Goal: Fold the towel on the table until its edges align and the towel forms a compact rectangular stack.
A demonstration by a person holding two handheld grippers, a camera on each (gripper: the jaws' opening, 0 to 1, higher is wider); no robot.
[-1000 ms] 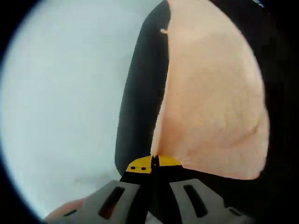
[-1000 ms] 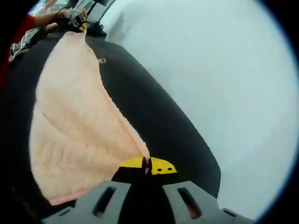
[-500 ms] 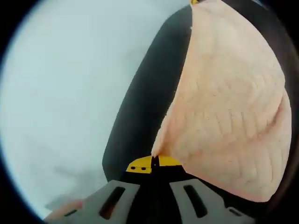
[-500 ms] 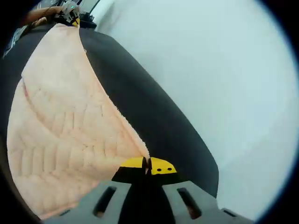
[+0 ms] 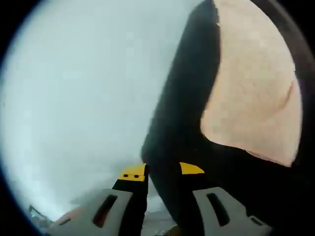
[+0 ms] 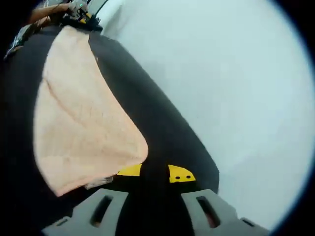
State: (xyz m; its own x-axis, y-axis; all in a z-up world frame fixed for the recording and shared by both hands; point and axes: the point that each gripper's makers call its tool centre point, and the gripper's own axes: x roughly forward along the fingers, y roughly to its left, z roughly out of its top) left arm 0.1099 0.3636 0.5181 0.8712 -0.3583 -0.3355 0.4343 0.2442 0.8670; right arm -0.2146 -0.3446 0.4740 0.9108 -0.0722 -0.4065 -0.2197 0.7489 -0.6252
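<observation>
Now both the left gripper and right gripper are holding their yellow-tipped fingers released, while the peach terry towel is lying folded on the black tabletop toward eleven o'clock, likely awaiting regrasping for another fold.

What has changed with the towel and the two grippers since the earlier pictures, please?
Both grippers have let go: the left gripper and right gripper now stand open, and the peach towel has dropped from their jaws onto the black table. The table looks unchanged.
</observation>
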